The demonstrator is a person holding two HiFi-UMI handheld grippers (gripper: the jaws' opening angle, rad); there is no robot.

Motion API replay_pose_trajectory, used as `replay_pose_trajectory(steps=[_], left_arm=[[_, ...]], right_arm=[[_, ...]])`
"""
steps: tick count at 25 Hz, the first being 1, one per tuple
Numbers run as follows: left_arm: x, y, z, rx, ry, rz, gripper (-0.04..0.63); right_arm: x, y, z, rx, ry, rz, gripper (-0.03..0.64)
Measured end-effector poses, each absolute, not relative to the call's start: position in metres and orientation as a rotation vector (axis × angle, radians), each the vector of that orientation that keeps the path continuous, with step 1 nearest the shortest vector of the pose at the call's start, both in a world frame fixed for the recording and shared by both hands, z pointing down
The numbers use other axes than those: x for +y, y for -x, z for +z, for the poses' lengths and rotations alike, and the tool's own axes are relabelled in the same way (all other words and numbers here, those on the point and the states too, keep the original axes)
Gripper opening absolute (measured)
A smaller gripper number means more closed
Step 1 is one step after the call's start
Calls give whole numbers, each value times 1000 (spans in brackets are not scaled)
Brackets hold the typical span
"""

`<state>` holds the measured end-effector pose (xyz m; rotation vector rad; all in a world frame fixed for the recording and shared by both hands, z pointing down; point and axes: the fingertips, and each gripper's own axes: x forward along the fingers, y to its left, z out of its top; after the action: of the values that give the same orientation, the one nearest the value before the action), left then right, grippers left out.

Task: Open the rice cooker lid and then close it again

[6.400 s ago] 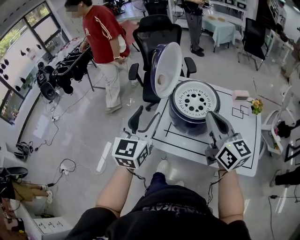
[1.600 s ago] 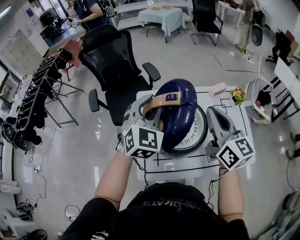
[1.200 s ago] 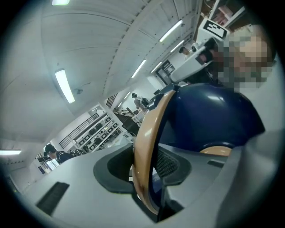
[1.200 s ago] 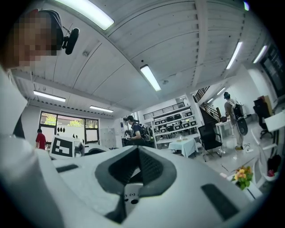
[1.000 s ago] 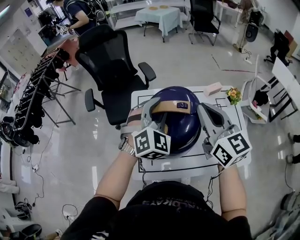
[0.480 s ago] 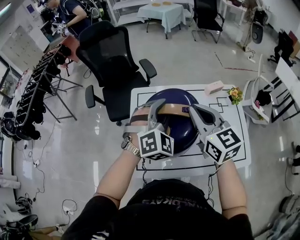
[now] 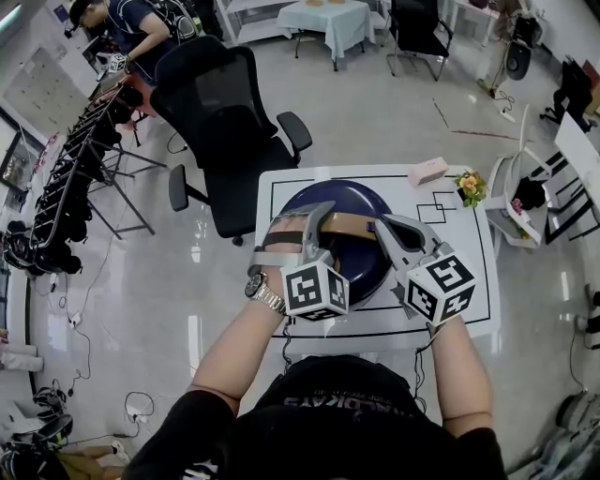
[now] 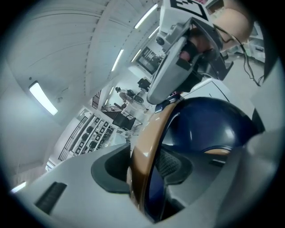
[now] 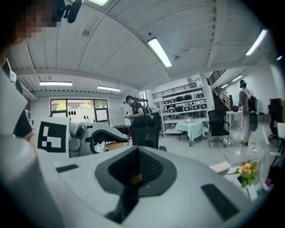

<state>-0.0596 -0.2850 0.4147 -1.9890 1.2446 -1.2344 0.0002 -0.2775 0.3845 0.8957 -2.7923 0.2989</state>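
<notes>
Seating the rice cooker lid (image 7: pixel 337 199), lowered at bench (image 7: pixel 469 281) centre, probably wants the right gripper (image 7: pixel 386 225), jaws shut and empty at three o'clock, pressing down, while the left gripper (image 7: pixel 314 217), jaws just easing apart round the tan handle (image 7: pixel 354 225) at nine o'clock, slips clear.

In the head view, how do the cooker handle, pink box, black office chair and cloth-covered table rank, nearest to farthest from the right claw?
1. Cooker handle, just left of the right claw.
2. Pink box, ahead, slightly right.
3. Black office chair, ahead to the left.
4. Cloth-covered table, farthest, top of view.
</notes>
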Motion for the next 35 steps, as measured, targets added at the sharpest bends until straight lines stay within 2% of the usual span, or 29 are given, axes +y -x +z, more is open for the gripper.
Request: replay_pose_trajectory(steps=[24, 31, 35], left_arm=[[-287, 48, 440, 1271, 1855, -1390, 178], [-270, 65, 430, 1521, 1814, -1326, 189], [-243, 78, 420, 1762, 1884, -1186, 180]], right_arm=[[-281, -16, 418, -2846, -750, 404, 2], [-275, -26, 406, -2916, -716, 277, 2], [-267, -27, 396, -2956, -652, 225, 2]])
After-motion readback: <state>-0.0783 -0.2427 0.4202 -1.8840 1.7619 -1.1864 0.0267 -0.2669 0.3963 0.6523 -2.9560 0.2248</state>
